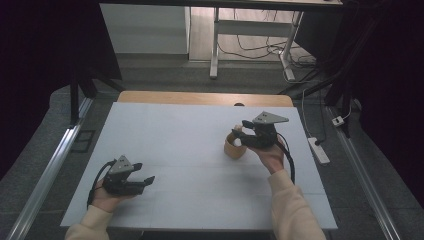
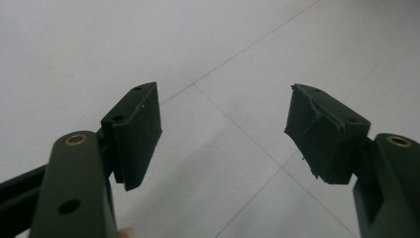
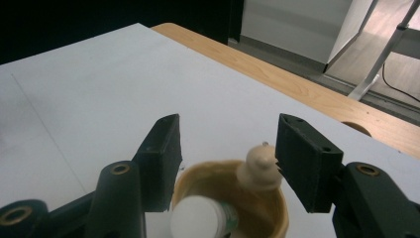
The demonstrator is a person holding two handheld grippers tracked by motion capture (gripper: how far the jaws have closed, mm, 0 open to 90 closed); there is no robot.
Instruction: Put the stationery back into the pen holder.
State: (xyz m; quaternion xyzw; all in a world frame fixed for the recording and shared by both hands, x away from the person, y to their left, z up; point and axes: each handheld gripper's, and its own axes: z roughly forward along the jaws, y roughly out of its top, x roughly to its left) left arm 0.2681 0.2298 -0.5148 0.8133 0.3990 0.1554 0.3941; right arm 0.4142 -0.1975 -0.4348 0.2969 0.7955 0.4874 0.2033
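A tan cup (image 1: 231, 149) stands on the white mat (image 1: 190, 145) right of centre. Seen from the right gripper view, the cup (image 3: 281, 214) holds a white-capped bottle (image 3: 195, 218) and a beige bottle with a pointed tip (image 3: 259, 166). My right gripper (image 1: 239, 129) hovers just over the cup, open; in its own view the right gripper (image 3: 229, 121) has its jaws straddling the rim, the beige tip close by the right-hand jaw. My left gripper (image 1: 144, 172) rests low at the front left, open, and the left gripper (image 2: 224, 91) has bare mat between its jaws.
A wooden table edge (image 1: 205, 97) runs along the back of the mat, with a dark hole (image 1: 239, 104) in it. A white power strip (image 1: 319, 150) and cables lie on the floor to the right. Desk legs (image 1: 215, 45) stand beyond.
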